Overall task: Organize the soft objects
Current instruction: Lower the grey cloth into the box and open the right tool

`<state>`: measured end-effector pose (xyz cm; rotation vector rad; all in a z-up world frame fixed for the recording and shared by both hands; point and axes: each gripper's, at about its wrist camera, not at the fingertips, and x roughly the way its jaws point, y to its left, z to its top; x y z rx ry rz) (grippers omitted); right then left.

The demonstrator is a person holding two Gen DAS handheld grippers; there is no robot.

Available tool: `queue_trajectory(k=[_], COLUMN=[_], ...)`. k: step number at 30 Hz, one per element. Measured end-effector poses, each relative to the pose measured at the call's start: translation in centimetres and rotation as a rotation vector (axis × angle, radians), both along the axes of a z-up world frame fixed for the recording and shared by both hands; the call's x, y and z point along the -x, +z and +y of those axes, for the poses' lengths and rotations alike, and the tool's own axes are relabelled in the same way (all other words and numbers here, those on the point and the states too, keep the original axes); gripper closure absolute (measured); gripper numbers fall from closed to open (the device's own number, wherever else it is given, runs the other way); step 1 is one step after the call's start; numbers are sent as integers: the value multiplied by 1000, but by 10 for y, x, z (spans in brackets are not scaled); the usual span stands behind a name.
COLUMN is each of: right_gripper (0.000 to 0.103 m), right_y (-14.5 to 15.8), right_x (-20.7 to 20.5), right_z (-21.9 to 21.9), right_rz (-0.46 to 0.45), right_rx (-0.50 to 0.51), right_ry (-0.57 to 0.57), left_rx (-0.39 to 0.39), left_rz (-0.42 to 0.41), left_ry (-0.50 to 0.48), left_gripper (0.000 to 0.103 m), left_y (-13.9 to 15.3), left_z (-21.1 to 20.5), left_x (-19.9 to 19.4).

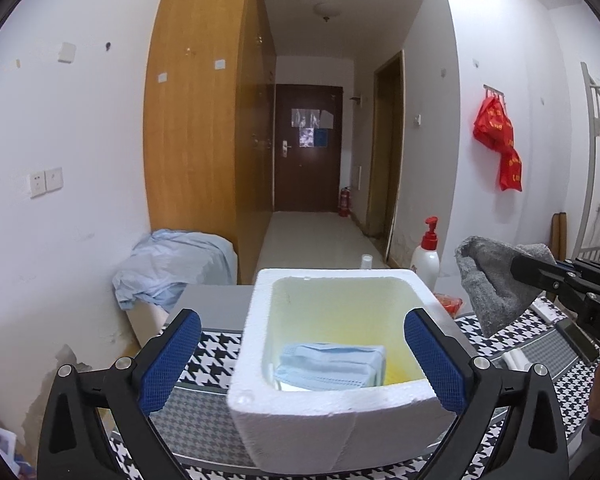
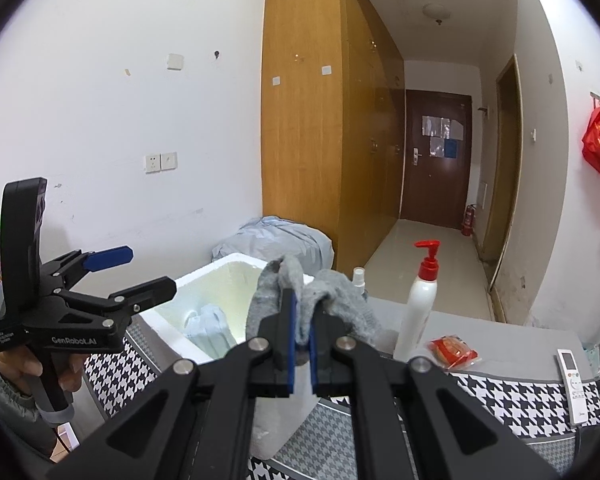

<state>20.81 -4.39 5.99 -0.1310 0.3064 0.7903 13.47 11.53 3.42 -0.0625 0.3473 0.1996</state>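
One white foam box (image 1: 340, 420) sits on the houndstooth mat (image 1: 204, 364), open side up, and it is the biggest thing on the table. Inside, toward the near wall, lies one pack of blue face masks (image 1: 332, 364), so that item reads as already filed.

The left gripper (image 1: 304, 360) hangs over the box with its blue pads spread wide apart and nothing between them. Out to the right, the right gripper (image 2: 302, 344) is clamped tight on one grey sock (image 2: 332, 300), the cloth bunched and flopping over both sides of the jaws, held in the air just beyond the box's right rim.

So the step in hand looks like the sock's delivery. Next move, by my read: carry it left over the opening, lower it, then let go, while the left gripper clears out of the way.

Counting the rest on the far right of the table: one pump bottle (image 2: 418, 304) with a red head, one small red packet (image 2: 454, 350), one white remote (image 2: 574, 380).
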Motion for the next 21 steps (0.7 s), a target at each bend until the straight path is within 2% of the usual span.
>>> queue_trajectory(k=[5,21], right_gripper=[95,95], right_y=[0,2], right_x=[0,2], right_z=[10,45], right_rz=[2,14], right_rx=[8,16], right_ry=[9,52], left_rx=[-21,-17], left_rz=[-1,-10], left_ry=[22,72], left_gripper=[1,1], left_y=[-1,-7], left_z=[6,28], left_x=[7,25])
